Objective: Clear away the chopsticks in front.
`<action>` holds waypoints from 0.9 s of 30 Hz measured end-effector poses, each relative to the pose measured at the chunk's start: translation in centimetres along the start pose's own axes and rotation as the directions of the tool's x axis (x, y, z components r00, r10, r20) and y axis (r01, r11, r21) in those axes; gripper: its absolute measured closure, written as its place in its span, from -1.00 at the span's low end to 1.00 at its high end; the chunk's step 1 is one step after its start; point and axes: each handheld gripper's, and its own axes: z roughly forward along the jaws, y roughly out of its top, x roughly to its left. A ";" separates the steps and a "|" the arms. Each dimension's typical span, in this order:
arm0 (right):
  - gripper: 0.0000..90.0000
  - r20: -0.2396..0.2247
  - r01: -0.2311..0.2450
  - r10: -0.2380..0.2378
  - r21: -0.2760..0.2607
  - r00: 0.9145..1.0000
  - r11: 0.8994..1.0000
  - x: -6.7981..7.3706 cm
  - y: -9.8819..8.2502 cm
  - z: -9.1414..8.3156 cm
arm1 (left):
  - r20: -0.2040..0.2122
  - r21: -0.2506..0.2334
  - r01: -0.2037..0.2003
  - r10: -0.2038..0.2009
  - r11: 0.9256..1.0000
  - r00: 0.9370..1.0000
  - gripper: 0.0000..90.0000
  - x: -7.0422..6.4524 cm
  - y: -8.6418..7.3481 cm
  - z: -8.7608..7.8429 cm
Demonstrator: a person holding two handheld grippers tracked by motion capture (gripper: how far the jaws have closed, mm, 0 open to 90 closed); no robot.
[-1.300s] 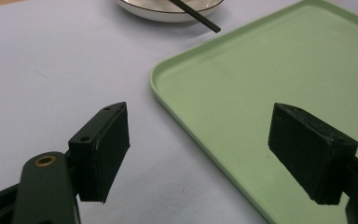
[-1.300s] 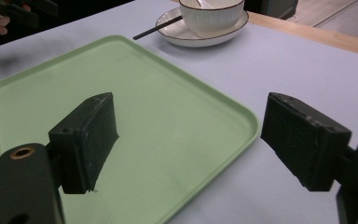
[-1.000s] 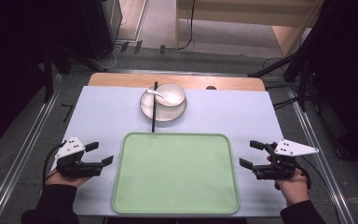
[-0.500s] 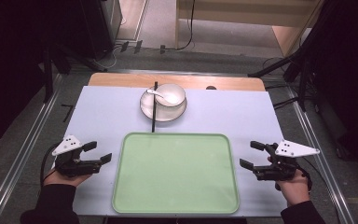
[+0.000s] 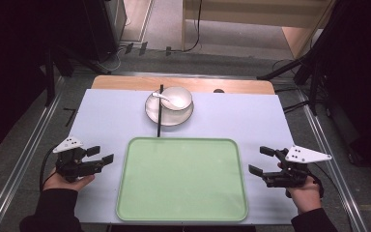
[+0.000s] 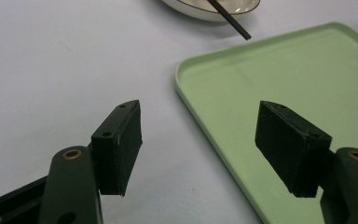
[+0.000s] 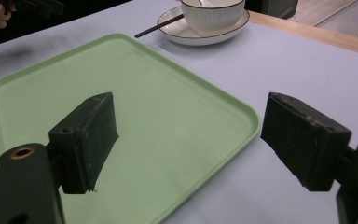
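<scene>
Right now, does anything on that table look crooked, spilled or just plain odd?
Only one small thing: a black chopstick lies across the plate beside the bowl, its near end sticking out past the rim toward the green tray. A white spoon rests in the bowl. Nothing is spilled or broken.

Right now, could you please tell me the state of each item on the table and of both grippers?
Tray: empty, flat on the table.
Plate: upright beyond the tray, carrying the bowl.
Bowl: upright on the plate, spoon inside.
Spoon: resting in the bowl.
Chopsticks: lying across the plate's left side.
Left gripper: open, holding nothing.
Right gripper: open, holding nothing.
</scene>
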 end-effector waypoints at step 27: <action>-0.58 0.024 -0.003 0.002 0.020 1.000 1.000 -0.2 -0.2 0.2 | -0.012 0.147 0.105 -0.105 0.984 0.994 -0.45 -0.2 4.4 3.0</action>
